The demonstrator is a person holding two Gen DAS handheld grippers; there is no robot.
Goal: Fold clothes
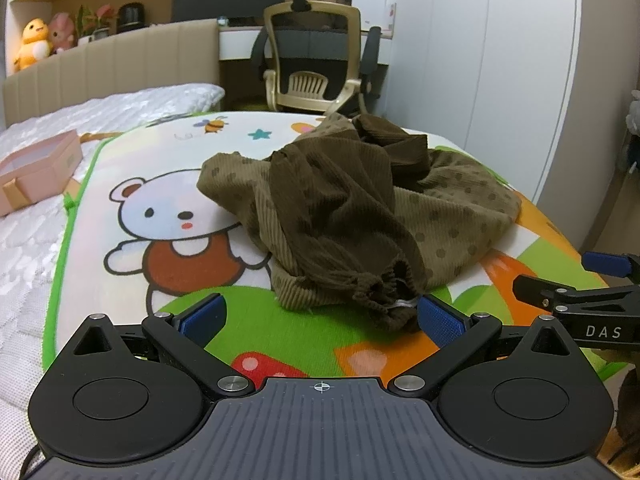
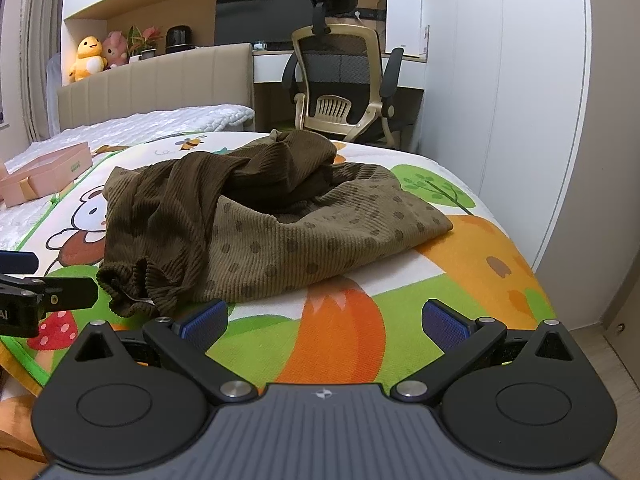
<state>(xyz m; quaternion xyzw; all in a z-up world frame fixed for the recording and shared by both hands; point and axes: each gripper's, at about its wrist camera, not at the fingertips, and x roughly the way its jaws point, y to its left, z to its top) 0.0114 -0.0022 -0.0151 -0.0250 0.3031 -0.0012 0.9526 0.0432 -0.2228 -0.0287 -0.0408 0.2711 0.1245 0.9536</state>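
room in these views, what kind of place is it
Most likely a bedroom with a study corner: a bed with a beige padded headboard, a beige mesh office chair at a desk, and a crumpled brown corduroy garment on a cartoon-print mat.

A bed (image 2: 132, 128) with a white quilted cover carries a bright cartoon mat (image 1: 168, 216) printed with a white bear, a bee, a star, mushrooms and a tree. An open pink box (image 1: 38, 168) sits on the quilt just beside the mat's green edge. Behind the beige padded headboard (image 2: 160, 84), a ledge holds a yellow plush duck (image 2: 88, 58), a pink plush toy (image 2: 116, 50), a potted plant (image 2: 144, 42) and a dark jar (image 2: 178, 38). A mesh office chair (image 2: 344, 80) with a cream frame stands at a white desk (image 2: 272, 65), under a dark monitor (image 2: 248, 16). White wardrobe doors (image 2: 500, 80) line the right side.
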